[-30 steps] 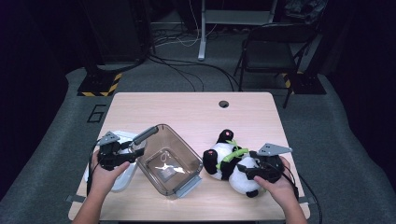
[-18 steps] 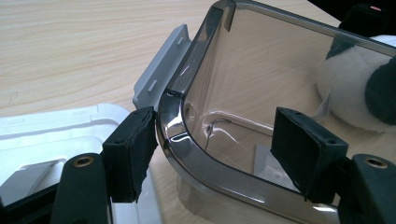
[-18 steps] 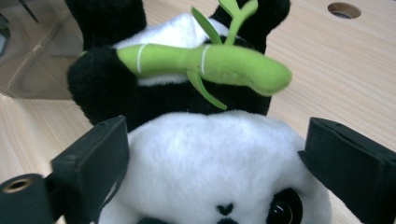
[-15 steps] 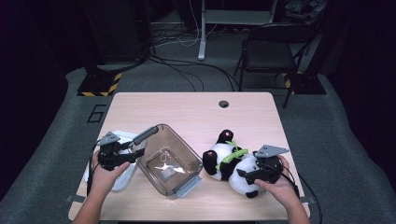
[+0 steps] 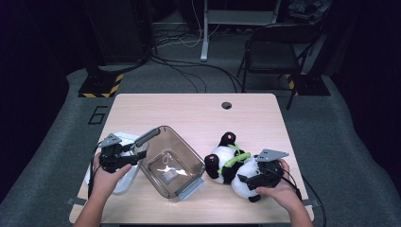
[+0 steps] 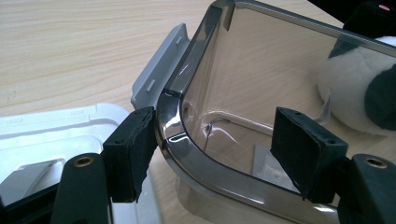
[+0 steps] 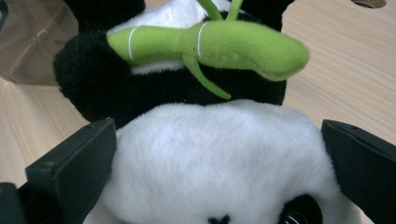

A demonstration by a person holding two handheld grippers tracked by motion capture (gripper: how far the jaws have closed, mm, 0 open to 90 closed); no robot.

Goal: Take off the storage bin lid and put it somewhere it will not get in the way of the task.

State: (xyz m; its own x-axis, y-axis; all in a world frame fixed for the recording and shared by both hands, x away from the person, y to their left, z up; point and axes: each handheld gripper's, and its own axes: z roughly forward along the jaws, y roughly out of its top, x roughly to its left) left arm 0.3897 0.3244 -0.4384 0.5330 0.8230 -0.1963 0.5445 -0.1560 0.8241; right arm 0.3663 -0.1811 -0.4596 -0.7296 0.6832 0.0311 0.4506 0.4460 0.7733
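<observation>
Left gripper [image 6: 215, 154] straddles the clear tub's [image 5: 172, 163] rim, jaws spread – right gripper [image 7: 219, 163] sits wide open around the panda's [image 7: 210, 154] head

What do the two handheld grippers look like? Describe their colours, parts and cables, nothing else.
Both are black. The left gripper and right gripper each carry a grey three-cornered plate on top and trail a black cable. The jaws end in black, foam-like pads and have brass-coloured screw holes. The person's forearms are bare, with no sleeves visible.
</observation>
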